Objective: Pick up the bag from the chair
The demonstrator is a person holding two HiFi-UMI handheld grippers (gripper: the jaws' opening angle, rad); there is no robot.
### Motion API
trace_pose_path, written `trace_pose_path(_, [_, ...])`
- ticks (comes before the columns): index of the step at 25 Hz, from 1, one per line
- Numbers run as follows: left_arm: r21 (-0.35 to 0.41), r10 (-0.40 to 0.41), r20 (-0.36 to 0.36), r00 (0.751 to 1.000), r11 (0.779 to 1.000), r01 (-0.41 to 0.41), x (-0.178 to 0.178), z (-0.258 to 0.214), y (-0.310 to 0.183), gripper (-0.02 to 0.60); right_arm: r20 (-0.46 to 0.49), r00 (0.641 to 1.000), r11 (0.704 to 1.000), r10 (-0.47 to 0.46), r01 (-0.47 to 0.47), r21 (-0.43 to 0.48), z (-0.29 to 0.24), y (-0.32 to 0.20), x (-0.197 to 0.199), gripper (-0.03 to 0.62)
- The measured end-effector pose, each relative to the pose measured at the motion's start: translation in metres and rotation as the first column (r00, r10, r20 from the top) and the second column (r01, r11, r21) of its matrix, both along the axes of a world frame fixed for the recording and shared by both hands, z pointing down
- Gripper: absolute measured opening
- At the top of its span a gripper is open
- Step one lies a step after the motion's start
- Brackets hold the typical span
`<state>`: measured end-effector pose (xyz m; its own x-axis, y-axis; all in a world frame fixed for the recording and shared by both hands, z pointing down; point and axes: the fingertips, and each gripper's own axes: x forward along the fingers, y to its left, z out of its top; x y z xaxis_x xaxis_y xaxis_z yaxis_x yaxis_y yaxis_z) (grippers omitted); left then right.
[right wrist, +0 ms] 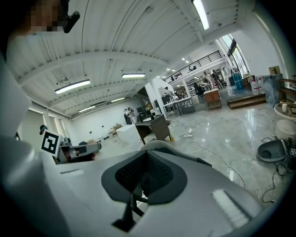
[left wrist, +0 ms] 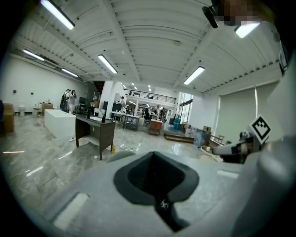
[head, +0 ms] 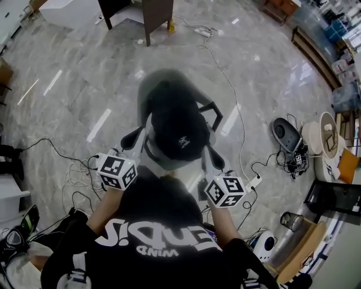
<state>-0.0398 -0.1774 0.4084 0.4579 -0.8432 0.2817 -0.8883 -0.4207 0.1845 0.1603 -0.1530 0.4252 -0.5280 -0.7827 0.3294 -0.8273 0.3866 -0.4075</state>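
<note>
Polished grey stone floor lies open around one chair on most sides. One dark bench stands well off at 12 o'clock, a loose cable runs past at 1 o'clock, and clutter of devices and boxes crowds the 3 o'clock edge. One black bag sits on the chair seat, between its two black armrests. Two grippers flank it. The left gripper reaches in from 7 o'clock to the bag's left edge, and the right gripper reaches from 5 o'clock to its right edge, both forearms stretched forward. Each pair of jaws is drawn narrow, leaving only a notch and a thin slit. Black bag fabric fills the left notch; dark mesh and a black strut show through the right.
</note>
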Motion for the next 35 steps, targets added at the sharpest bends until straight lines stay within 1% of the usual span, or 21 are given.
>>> trace_pose_path(4, [0.002, -0.001, 0.011, 1.000, 1.000, 0.001, 0.000, -0.001, -0.019, 0.002, 0.044, 0.999, 1.000, -0.006, 0.006, 0.001, 0.001, -0.016, -0.001, 0.000])
trace_pose_path(10, [-0.024, 0.052, 0.014, 0.999, 0.998, -0.052, 0.003, 0.002, -0.047, 0.003, 0.023, 0.999, 0.999, 0.034, -0.034, -0.010, -0.001, -0.044, 0.002, 0.000])
trace_pose_path(12, [-0.031, 0.070, 0.015, 0.997, 0.997, -0.069, 0.000, 0.004, -0.059, 0.003, 0.017, 0.999, 0.999, 0.043, -0.043, -0.004, -0.003, -0.054, -0.001, 0.017])
trace_pose_path(14, [-0.034, 0.081, 0.013, 0.997, 0.996, -0.080, -0.005, 0.006, -0.070, 0.037, 0.009, 0.999, 0.999, 0.044, -0.044, 0.002, -0.003, -0.063, -0.005, 0.023])
trace_pose_path(16, [-0.036, 0.089, 0.006, 0.996, 0.995, -0.089, -0.008, 0.009, -0.079, 0.053, -0.002, 0.999, 0.999, 0.044, -0.044, -0.006, -0.001, -0.069, -0.008, 0.055])
trace_pose_path(17, [-0.041, 0.094, 0.001, 0.996, 0.995, -0.094, -0.010, 0.011, -0.083, 0.072, -0.008, 0.999, 0.999, 0.044, -0.044, -0.014, 0.001, -0.072, -0.011, 0.074])
trace_pose_path(20, [-0.065, 0.104, -0.013, 0.994, 0.992, -0.105, -0.015, 0.020, -0.093, 0.154, -0.019, 0.999, 0.998, 0.045, -0.045, -0.033, 0.006, -0.076, -0.019, 0.127])
trace_pose_path(23, [-0.081, 0.112, -0.021, 0.993, 0.990, -0.113, -0.019, 0.028, -0.102, 0.247, -0.007, 0.999, 0.998, 0.050, -0.050, -0.049, 0.010, -0.080, -0.027, 0.200])
trace_pose_path(24, [-0.085, 0.112, -0.021, 0.994, 0.990, -0.113, -0.020, 0.030, -0.104, 0.262, -0.002, 0.999, 0.997, 0.052, -0.052, -0.057, 0.012, -0.081, -0.029, 0.217])
trace_pose_path(26, [-0.098, 0.111, -0.023, 0.994, 0.989, -0.113, -0.021, 0.037, -0.108, 0.279, 0.004, 0.999, 0.996, 0.051, -0.051, -0.074, 0.017, -0.086, -0.031, 0.247])
trace_pose_path(31, [-0.130, 0.121, -0.019, 0.992, 0.984, -0.122, -0.020, 0.054, -0.117, 0.295, -0.015, 1.000, 0.995, 0.017, -0.018, -0.102, 0.039, -0.102, -0.039, 0.252])
trace_pose_path(35, [-0.169, 0.125, -0.011, 0.992, 0.978, -0.125, -0.017, 0.080, -0.130, 0.318, -0.053, 0.999, 0.992, -0.011, 0.004, -0.127, 0.071, -0.120, -0.043, 0.252])
